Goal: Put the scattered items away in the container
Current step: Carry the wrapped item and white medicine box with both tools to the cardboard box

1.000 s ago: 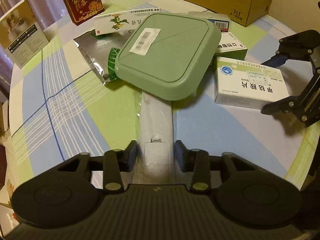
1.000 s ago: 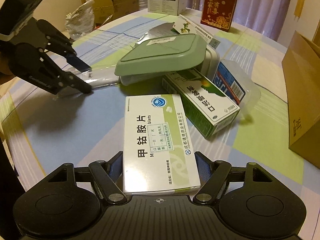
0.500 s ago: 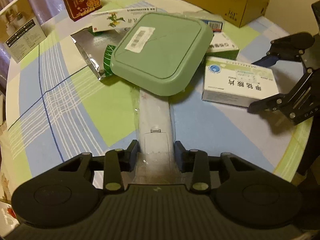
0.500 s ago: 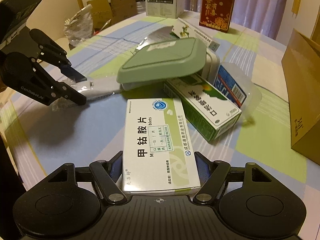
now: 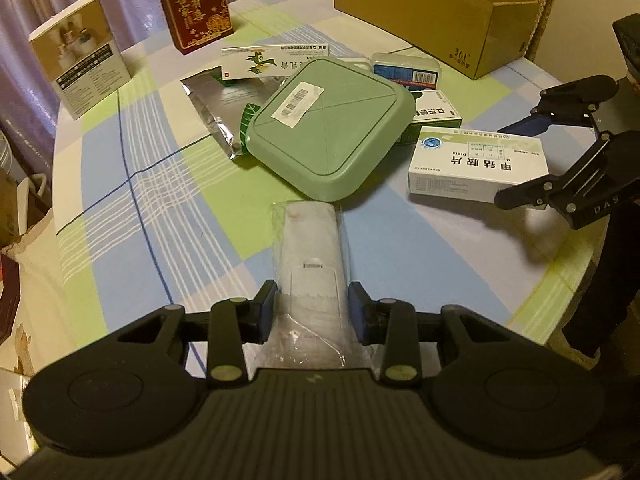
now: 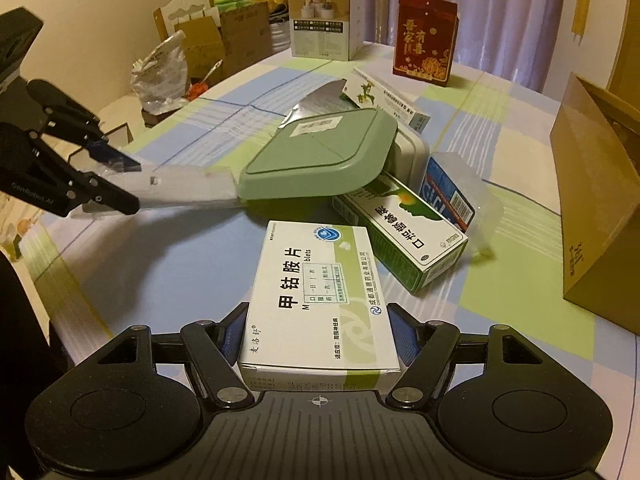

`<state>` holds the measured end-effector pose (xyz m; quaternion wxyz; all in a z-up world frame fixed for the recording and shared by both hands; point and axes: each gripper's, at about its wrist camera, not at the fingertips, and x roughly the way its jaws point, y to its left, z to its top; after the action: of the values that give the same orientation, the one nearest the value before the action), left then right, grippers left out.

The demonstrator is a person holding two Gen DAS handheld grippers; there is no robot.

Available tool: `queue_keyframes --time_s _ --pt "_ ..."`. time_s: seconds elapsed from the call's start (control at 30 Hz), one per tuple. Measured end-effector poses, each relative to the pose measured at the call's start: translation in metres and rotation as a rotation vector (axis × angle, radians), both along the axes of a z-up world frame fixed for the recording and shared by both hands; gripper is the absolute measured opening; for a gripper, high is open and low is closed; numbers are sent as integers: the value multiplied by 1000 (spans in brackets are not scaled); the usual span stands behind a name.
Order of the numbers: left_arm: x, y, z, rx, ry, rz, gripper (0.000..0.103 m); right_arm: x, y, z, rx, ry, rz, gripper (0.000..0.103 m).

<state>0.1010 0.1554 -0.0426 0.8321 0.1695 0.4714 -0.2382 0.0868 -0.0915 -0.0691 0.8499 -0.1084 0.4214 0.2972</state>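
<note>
Tablecloth (image 5: pixel 168 208) checked blue-green | curtains (image 6: pixel 500 8) behind | cardboard box (image 5: pixel 432 12) far edge

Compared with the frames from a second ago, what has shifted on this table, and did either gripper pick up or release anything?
The left gripper, shut on the plastic-wrapped remote, has drawn it back until its far end is nearly clear of the green lid. The right gripper stays shut on the white medicine box, raised slightly. Nothing was released; the lid and other boxes have not moved.

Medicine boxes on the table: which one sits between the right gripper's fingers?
The white and pale-green tablet box, lying flat nearest the right gripper; the dark-green carton lies farther off, partly under the green lid.
</note>
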Motion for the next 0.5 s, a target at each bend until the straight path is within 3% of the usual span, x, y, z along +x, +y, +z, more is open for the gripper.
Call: queue_keyframes --time_s 0.27,0.5 --pt "-15 6 30 -46 -50 42 32 -10 -3 17 17 -45 -6 73" --pt "-5 -18 57 -59 -104 17 32 -5 -16 36 30 -89 -48 73"
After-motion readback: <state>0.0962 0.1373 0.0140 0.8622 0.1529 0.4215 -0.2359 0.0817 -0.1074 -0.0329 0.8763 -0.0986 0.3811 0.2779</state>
